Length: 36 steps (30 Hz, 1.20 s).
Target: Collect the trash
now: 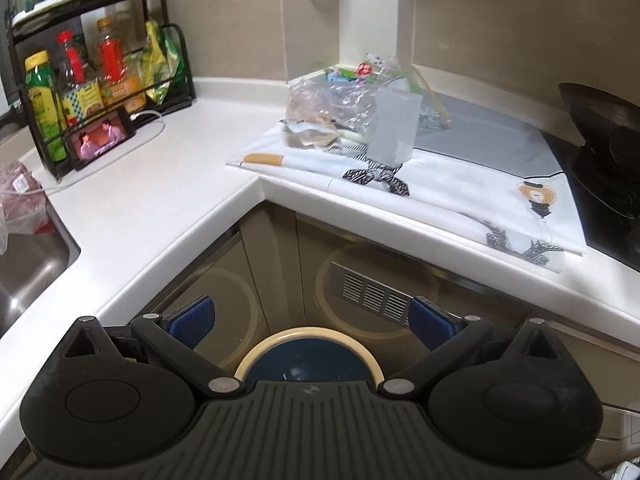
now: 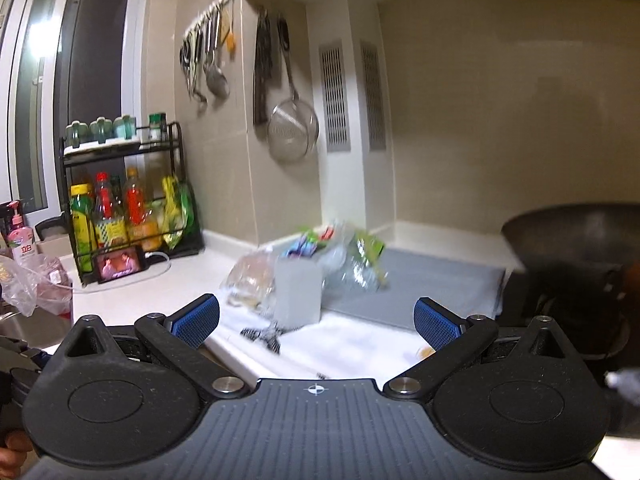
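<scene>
Both grippers are approaching empty toward the trash pile on the corner mat.

Left wrist view: the left gripper is hovering released, fingers spread wide, out in front of the counter edge and below the pile; crumpled clear plastic, a pale upright box and coloured wrappers are lying heaped toward the back of the mat; a cigarette-like stick is sitting just left of the pile; a blue bin with a cream rim is waiting directly under the gripper, so carrying pieces straight back over it looks best.
Right wrist view: the right gripper is also hanging released and empty, level, aimed at the box before the pile; the picture is blurring; taking loose film first should be avoiding toppling the box toward the wok right of the pile.
</scene>
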Tool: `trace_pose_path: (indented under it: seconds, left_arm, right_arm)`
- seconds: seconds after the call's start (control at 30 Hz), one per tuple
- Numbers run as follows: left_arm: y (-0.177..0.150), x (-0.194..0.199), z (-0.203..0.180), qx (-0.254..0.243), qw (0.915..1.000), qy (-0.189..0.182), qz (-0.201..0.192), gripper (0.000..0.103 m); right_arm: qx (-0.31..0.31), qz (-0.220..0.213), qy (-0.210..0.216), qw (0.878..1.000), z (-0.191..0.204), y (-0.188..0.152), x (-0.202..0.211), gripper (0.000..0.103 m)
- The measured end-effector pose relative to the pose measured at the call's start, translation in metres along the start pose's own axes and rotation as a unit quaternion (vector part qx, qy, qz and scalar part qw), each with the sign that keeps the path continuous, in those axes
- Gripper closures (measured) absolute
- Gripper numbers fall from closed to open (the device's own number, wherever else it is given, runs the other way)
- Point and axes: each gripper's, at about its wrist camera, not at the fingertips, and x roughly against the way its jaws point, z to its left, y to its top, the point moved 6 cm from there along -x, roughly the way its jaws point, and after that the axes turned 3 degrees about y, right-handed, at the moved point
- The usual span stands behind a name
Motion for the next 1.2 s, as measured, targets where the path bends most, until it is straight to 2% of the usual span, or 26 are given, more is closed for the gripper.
trace_pose_path:
  seconds: [0.33,0.63,0.83,1.2]
  left_arm:
    - [0.001,-0.009,-0.001,-0.006,0.9998,0.001,0.017,0.000]
    - [0.015,-0.014,0.002,-0.007,1.0000,0.007,0.002,0.000]
    - [0.021,-0.024,0.005,0.005,0.9999,0.008,0.008,0.000]
    - [0.014,-0.033,0.002,-0.008,0.9997,0.010,0.022,0.000]
  right_arm:
    - [-0.003,0.016,0.003,1.000,-0.001,-0.007,-0.013,0.000]
    - [-0.007,0.032,0.008,0.999,-0.004,-0.013,-0.028,0.000]
    - [-0.012,0.040,0.013,0.999,-0.008,-0.015,-0.037,0.000]
    - [-0.014,0.049,0.017,0.999,-0.007,-0.019,-0.045,0.000]
